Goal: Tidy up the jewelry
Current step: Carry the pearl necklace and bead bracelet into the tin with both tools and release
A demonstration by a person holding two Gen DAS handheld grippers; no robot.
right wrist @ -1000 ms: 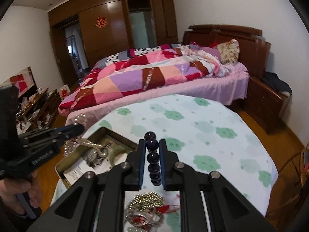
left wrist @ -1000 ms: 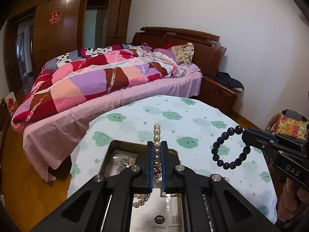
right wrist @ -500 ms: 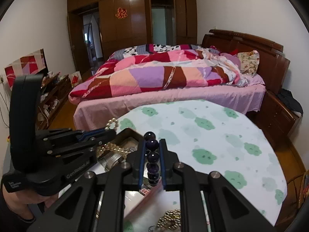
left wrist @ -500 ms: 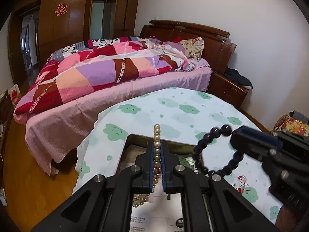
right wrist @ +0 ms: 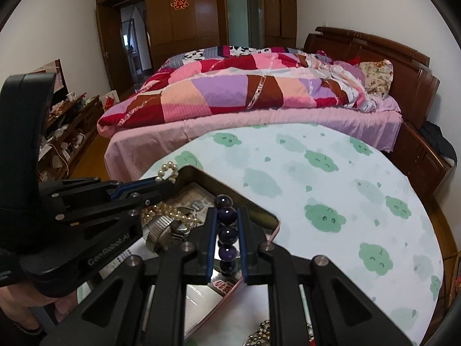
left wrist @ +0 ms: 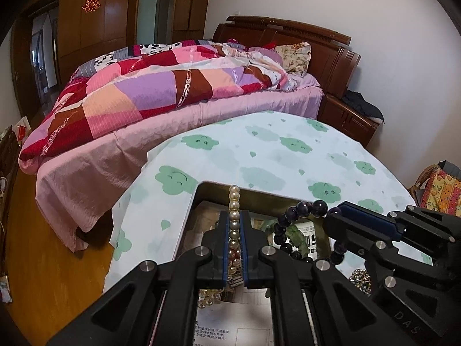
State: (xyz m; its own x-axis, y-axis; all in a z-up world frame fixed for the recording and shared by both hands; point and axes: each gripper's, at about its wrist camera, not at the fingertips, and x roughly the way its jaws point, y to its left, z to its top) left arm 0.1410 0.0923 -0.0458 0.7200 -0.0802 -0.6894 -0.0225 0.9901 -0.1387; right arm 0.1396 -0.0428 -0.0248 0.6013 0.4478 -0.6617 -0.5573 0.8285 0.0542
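Note:
My left gripper [left wrist: 234, 222] is shut on a pearl strand [left wrist: 234, 201], which hangs over the open metal box [left wrist: 213, 187]. My right gripper [right wrist: 226, 216] is shut on a dark purple bead bracelet [right wrist: 226, 216], also above the box [right wrist: 259, 207]. In the left wrist view the bracelet [left wrist: 302, 210] hangs as a loop from the right gripper [left wrist: 334, 213]. In the right wrist view the left gripper [right wrist: 170, 180] holds the pearls [right wrist: 167, 170] at the box's far-left corner. A metal watch [right wrist: 161, 230] and papers lie in the box.
The box sits at the near edge of a round table with a green-cloud cloth [right wrist: 331, 190]. Gold bead jewelry [left wrist: 360, 279] lies on the cloth to the box's right. A bed with a patchwork quilt [left wrist: 173, 86] stands behind the table.
Both grippers have come closer together over the box. The right gripper has carried the bead bracelet leftward and over the box beside the pearls.

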